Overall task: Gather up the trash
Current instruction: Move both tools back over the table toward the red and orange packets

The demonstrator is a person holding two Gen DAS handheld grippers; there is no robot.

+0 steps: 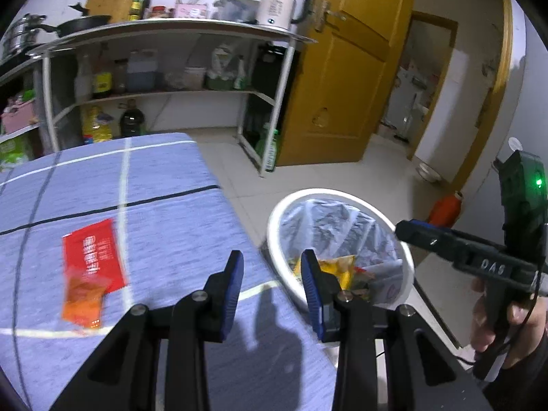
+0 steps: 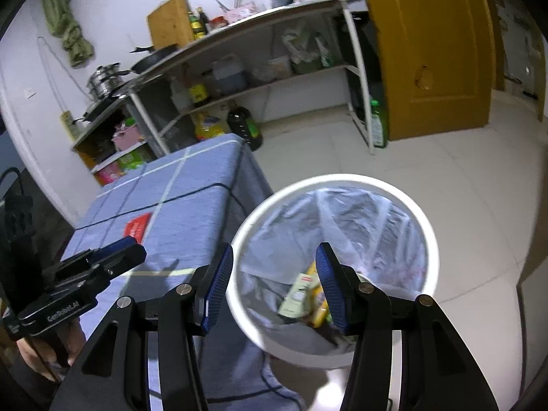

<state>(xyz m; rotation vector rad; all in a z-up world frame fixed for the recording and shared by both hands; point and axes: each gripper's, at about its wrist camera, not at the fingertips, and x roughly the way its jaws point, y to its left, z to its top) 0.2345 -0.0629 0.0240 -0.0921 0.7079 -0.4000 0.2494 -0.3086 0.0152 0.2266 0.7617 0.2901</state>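
Note:
A red packet (image 1: 94,255) with an orange sachet (image 1: 84,299) overlapping its lower end lies on the blue checked tablecloth (image 1: 164,226). My left gripper (image 1: 272,272) is open and empty above the table's right edge, to the right of the packet. A white bin (image 2: 433,239) with a clear liner stands on the floor beside the table and holds several wrappers (image 2: 304,293). My right gripper (image 2: 274,275) is open and empty above the bin. The red packet (image 2: 138,226) and the left gripper (image 2: 120,253) also show in the right wrist view.
A metal shelf rack (image 1: 164,65) with bottles, pans and a white kettle (image 1: 277,7) stands behind the table. A yellow door (image 1: 339,68) is ajar at the right. An orange object (image 1: 445,207) and a metal bowl (image 1: 428,173) sit on the tiled floor.

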